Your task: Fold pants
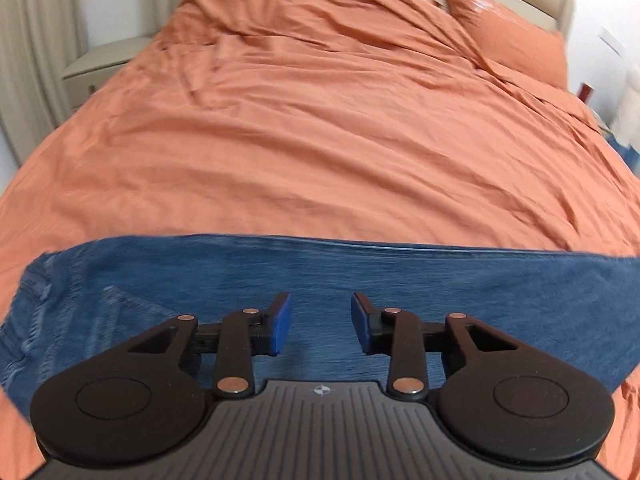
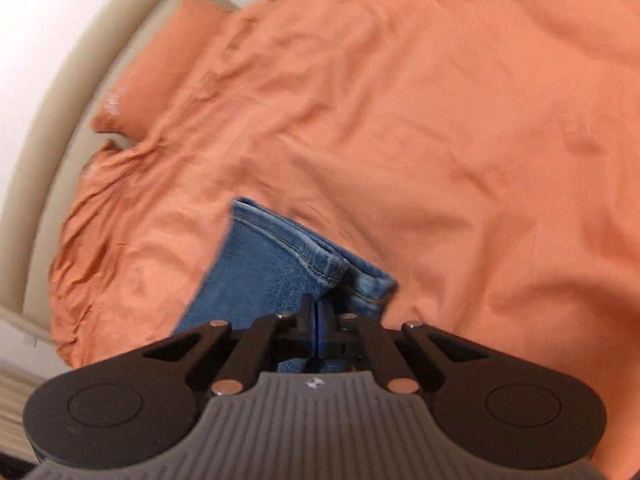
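Closest to the left wrist lens, the left gripper (image 1: 320, 324) stands released, its blue rubber-faced pads wide apart above the blue jeans (image 1: 400, 280), touching no cloth that can be seen. From here the jeans spread as a broad flat band of streaked denim across the near end of the bed, with a stitched seam and what looks like a pocket at the left end. Beyond them the orange duvet (image 1: 320, 140) runs off in soft creases to a matching pillow (image 1: 516, 36) against the beige padded headboard (image 1: 552, 0), and a pale nightstand (image 1: 100, 60) stands at the left by the curtain.

The right wrist view gives what the left one lacks: the right gripper (image 2: 319, 320) is clenched on the jeans (image 2: 260, 268) near the leg ends, where two hemmed cuffs with faded double stitching lie stacked. The frame is motion-blurred, and the orange bedding (image 2: 440, 120) fills the rest.
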A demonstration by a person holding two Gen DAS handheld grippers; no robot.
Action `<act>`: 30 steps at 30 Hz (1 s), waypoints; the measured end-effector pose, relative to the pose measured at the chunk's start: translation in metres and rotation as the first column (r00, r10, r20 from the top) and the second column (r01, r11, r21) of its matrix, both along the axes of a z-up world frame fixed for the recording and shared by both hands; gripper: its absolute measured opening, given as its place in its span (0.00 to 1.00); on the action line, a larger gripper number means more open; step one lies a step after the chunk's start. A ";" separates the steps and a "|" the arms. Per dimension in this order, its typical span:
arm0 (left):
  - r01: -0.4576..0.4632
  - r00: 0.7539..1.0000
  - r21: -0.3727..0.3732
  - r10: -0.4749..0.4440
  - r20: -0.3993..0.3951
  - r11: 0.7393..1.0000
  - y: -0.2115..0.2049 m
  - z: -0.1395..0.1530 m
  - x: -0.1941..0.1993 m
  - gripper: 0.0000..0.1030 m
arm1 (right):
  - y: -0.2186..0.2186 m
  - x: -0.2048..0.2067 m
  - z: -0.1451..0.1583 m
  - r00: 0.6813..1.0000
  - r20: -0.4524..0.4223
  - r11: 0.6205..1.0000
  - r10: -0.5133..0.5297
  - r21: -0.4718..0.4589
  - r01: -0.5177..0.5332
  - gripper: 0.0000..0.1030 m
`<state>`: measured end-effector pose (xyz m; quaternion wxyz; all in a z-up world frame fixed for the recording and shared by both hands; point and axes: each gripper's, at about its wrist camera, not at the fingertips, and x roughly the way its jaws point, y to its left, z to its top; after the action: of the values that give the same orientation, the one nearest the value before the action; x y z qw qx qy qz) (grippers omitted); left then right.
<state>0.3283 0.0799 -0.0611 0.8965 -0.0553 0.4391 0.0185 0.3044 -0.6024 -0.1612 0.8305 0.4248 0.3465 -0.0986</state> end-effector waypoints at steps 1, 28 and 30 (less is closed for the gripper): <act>0.017 1.000 -0.007 -0.018 -0.004 1.000 -0.007 -0.001 0.003 0.36 | 0.000 -0.004 0.006 1.000 0.019 1.000 0.014 -0.021 -0.013 0.00; 0.294 0.954 0.082 -0.288 -0.083 0.952 -0.168 -0.018 0.041 0.36 | -0.006 -0.002 -0.064 0.999 -0.031 0.977 -0.013 0.212 0.019 0.32; 0.309 0.949 0.078 -0.302 -0.091 0.948 -0.178 -0.022 0.046 0.36 | -0.010 0.007 -0.066 0.999 -0.038 0.977 -0.030 0.209 0.037 0.22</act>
<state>0.3740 -0.0976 -0.0826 0.8723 0.0555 0.4758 -0.0985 0.3111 -0.6125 -0.2267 0.7731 0.5141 0.3621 -0.0827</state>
